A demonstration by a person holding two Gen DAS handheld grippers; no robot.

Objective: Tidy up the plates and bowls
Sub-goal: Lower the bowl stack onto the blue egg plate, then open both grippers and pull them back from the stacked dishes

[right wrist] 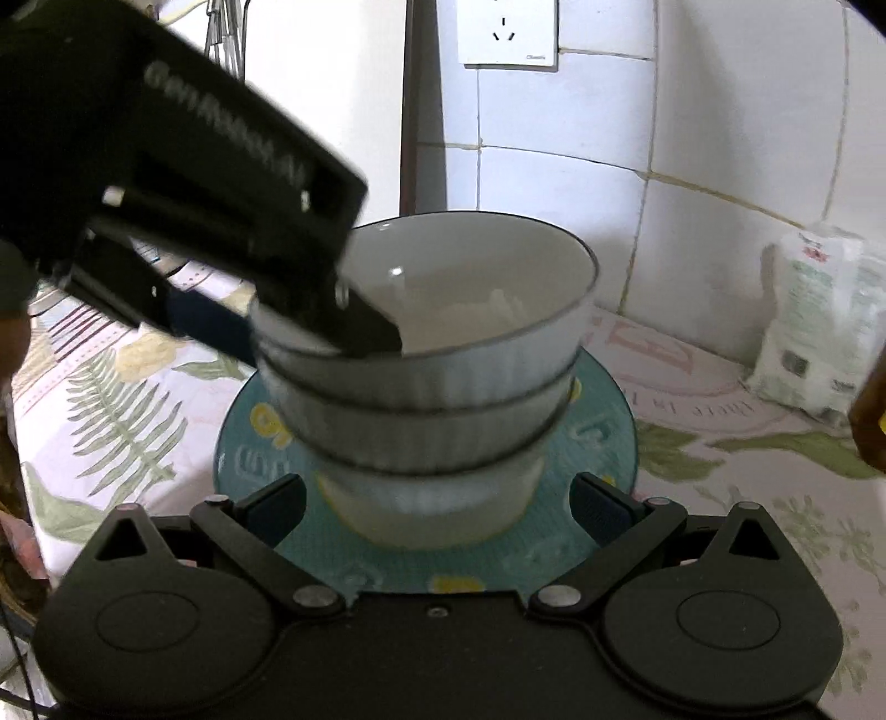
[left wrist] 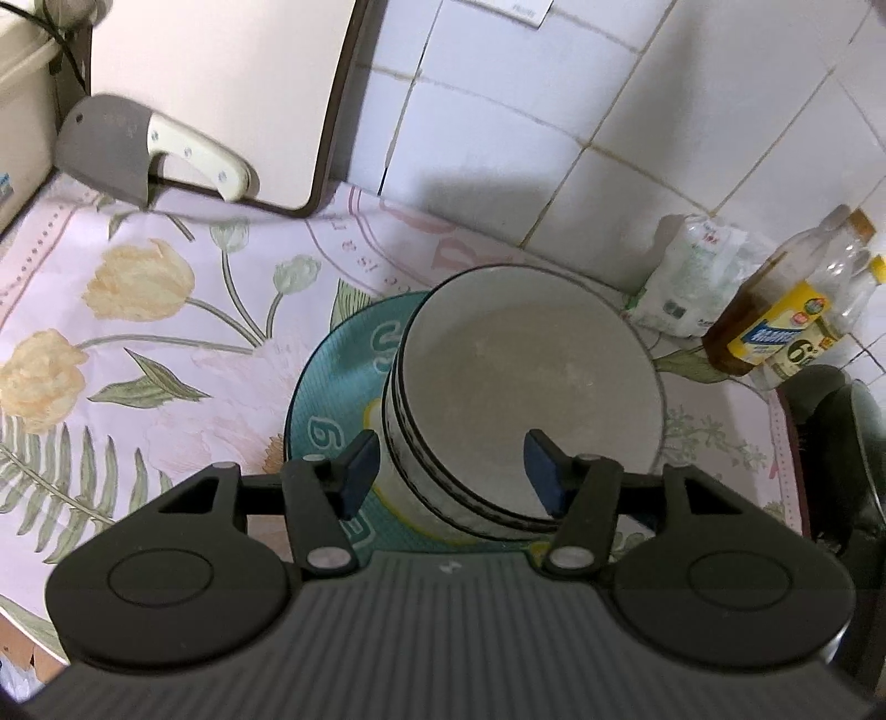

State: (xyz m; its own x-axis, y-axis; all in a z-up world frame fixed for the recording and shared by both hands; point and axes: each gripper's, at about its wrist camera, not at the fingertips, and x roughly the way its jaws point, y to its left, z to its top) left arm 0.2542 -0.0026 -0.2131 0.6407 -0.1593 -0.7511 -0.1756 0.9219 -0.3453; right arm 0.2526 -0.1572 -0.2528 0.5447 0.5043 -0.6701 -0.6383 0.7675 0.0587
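Three white ribbed bowls [right wrist: 437,387] are nested in a stack on a teal plate [right wrist: 603,437] on the flowered cloth. In the left wrist view the top bowl [left wrist: 531,382] fills the middle, tilted toward the camera. My left gripper [left wrist: 453,473] straddles its near rim: one blue pad is outside the wall and the other is inside the bowl, and both stand apart from it. The right wrist view shows the left gripper [right wrist: 299,332] coming in from the upper left, one finger dipping into the top bowl. My right gripper [right wrist: 437,509] is open, low over the plate, its fingers on either side of the bottom bowl without touching it.
A cleaver [left wrist: 138,149] leans against a white cutting board [left wrist: 221,83] at the back left. A white bag [left wrist: 692,277] and oil bottles [left wrist: 786,299] stand by the tiled wall on the right. A dark pan [left wrist: 841,454] sits at the right edge, and a wall socket [right wrist: 506,33] is above.
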